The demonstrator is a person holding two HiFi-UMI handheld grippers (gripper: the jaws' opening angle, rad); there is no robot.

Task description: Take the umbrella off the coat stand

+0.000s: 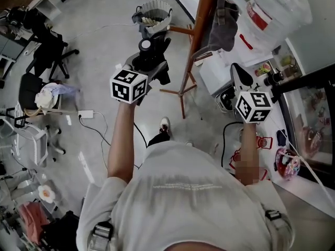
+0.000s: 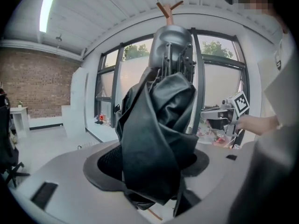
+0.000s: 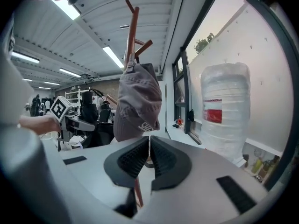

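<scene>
Two grippers up, left one's got the umbrella
Left gripper (image 2: 156, 161) is clamped on the folded black umbrella (image 2: 159, 120) standing between its jaws, clear of the coat stand (image 3: 132, 36) ahead; right gripper (image 3: 149, 155) pinched together, empty, grey cap (image 3: 138, 101) hanging just beyond it.

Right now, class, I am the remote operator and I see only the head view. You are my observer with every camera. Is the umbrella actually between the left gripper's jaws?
Observer: Yes. In the left gripper view the umbrella stands between the jaws of the left gripper, and its folded black fabric fills the gap.
Operator: And the right gripper?
Observer: The right gripper has its jaws together with nothing between them.
Operator: What does it face?
Observer: The grey cap hanging on the coat stand. The cap has white lettering near its lower edge.
</scene>
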